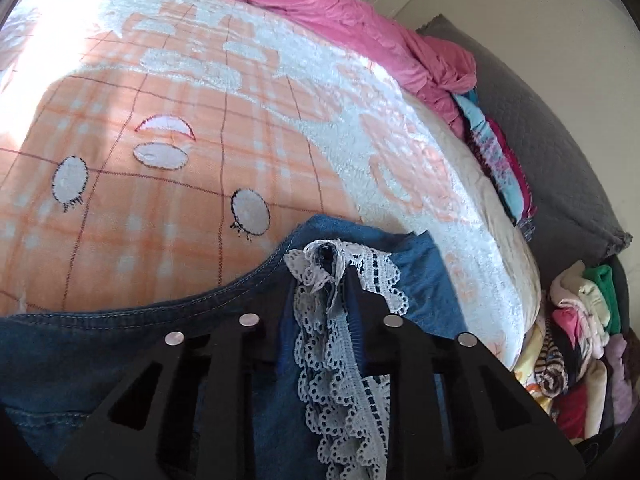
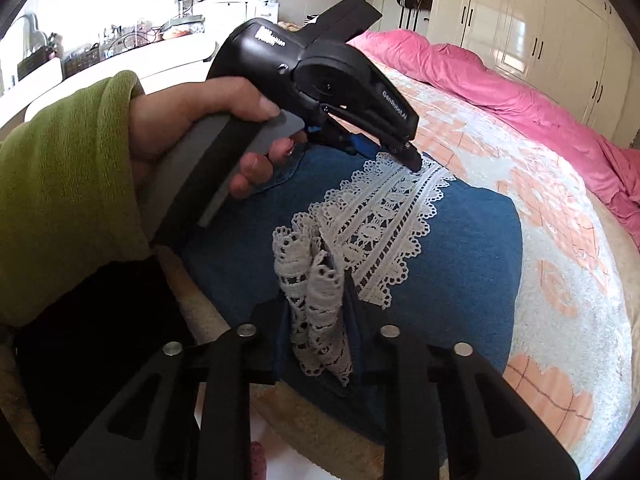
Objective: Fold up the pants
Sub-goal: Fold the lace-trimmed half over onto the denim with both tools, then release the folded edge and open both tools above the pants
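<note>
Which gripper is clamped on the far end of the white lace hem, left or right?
The left gripper: it bites the lace hem at the far end of the blue denim pants; the right gripper pinches bunched lace nearest its own camera.

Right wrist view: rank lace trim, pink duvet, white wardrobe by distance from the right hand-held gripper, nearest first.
1. Lace trim: bunched between the fingers of the right hand-held gripper, at the pants' hem.
2. Pink duvet: heaped along the far side of the bed, upper right.
3. White wardrobe: against the wall behind the duvet, top right.
</note>
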`<state>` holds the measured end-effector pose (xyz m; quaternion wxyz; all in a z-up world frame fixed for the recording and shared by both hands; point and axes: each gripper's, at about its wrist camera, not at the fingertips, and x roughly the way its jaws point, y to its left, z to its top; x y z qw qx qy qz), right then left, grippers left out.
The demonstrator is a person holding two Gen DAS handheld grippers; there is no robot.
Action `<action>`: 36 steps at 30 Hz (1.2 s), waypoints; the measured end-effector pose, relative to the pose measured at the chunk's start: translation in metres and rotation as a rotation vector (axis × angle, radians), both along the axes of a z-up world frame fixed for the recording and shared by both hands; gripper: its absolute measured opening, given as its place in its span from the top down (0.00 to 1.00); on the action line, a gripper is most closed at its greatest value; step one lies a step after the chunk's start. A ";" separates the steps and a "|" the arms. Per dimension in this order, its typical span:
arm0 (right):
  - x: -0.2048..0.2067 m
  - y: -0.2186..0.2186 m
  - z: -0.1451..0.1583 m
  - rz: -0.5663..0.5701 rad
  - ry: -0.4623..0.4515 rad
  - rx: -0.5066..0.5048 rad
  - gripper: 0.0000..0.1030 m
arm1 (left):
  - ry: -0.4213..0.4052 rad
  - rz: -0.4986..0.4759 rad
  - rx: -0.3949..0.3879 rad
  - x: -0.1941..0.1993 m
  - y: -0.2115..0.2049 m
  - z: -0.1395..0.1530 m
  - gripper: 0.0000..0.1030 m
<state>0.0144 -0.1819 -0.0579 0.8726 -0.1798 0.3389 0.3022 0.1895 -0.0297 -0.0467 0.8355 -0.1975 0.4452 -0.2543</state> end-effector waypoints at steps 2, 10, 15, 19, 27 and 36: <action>0.000 0.000 0.008 0.009 0.010 0.033 0.83 | -0.038 0.006 -0.043 -0.005 0.008 0.009 0.86; 0.001 0.023 -0.006 0.058 0.015 0.000 0.80 | 0.023 0.069 0.014 0.000 0.021 -0.001 0.82; -0.002 0.023 -0.002 0.118 0.053 0.025 0.67 | 0.017 0.070 0.015 0.001 0.024 0.001 0.75; -0.008 0.014 0.006 0.173 0.122 0.083 0.62 | -0.020 0.102 0.019 -0.006 0.032 0.008 0.65; -0.003 -0.051 0.028 0.017 0.080 0.158 0.61 | -0.136 0.122 0.019 -0.067 0.040 0.040 0.59; 0.011 -0.073 0.016 -0.086 0.110 0.150 0.61 | -0.067 0.014 0.207 -0.130 0.003 0.028 0.55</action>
